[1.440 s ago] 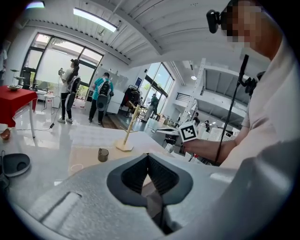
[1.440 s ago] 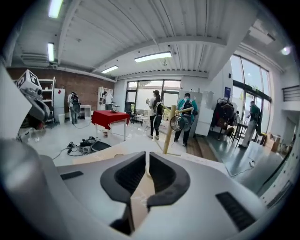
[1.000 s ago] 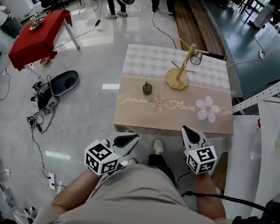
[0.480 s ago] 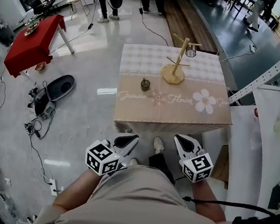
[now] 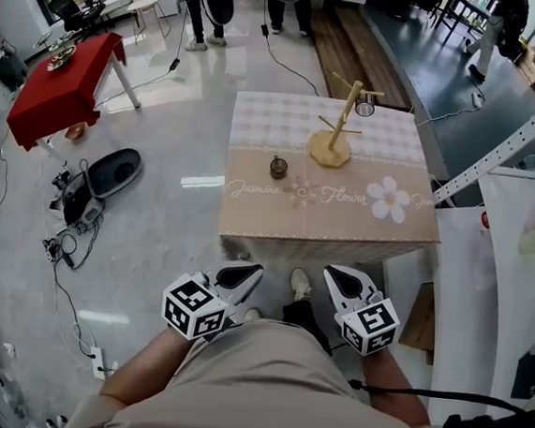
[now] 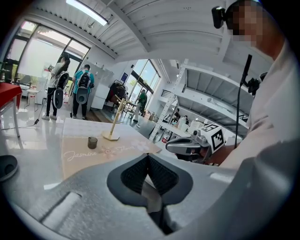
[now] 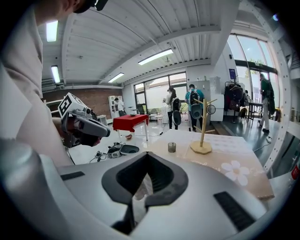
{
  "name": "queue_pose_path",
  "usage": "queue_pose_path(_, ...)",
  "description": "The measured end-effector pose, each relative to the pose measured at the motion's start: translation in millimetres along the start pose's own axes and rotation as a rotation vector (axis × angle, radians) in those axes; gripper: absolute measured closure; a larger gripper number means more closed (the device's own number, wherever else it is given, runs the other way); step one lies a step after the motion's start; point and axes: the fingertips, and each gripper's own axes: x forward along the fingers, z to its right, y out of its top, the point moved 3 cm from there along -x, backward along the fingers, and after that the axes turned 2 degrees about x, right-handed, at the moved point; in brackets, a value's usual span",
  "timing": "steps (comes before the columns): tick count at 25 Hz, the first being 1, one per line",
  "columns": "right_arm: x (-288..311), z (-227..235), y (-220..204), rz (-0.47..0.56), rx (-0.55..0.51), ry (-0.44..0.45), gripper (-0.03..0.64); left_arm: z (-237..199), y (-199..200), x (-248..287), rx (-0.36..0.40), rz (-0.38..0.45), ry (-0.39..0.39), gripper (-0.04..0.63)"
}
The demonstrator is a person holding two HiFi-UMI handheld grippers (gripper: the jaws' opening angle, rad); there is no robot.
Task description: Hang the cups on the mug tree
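A wooden mug tree (image 5: 337, 130) stands on the far half of the cloth-covered table (image 5: 397, 240), with one glass cup (image 5: 364, 108) hanging on its right peg. A second small dark cup (image 5: 278, 168) stands upright on the cloth, left of the tree's base. Both grippers are held close to the person's body, well short of the table's near edge. My left gripper (image 5: 243, 276) is shut and empty. My right gripper (image 5: 339, 279) is shut and empty too. The tree (image 7: 203, 126) and the standing cup (image 7: 172, 147) show far ahead in the right gripper view.
A red-covered table (image 5: 63, 85) stands at the far left. A dark oval device (image 5: 112, 170) and tangled cables (image 5: 68, 236) lie on the shiny floor to the left. People stand beyond the table. A white bench (image 5: 501, 278) and a metal truss (image 5: 499, 151) flank the right.
The head view has drawn back, so the table looks a little farther off. Both grippers have stayed near the body, the right one shifting slightly down and left. Both stay shut.
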Motion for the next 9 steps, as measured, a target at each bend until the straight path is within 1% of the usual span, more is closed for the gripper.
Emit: queue_pose_path(9,3.6,-10.5,7.7,-0.012,-0.027,0.016,0.604,1.0,-2.8,-10.2,-0.006,0.004,-0.001,0.591)
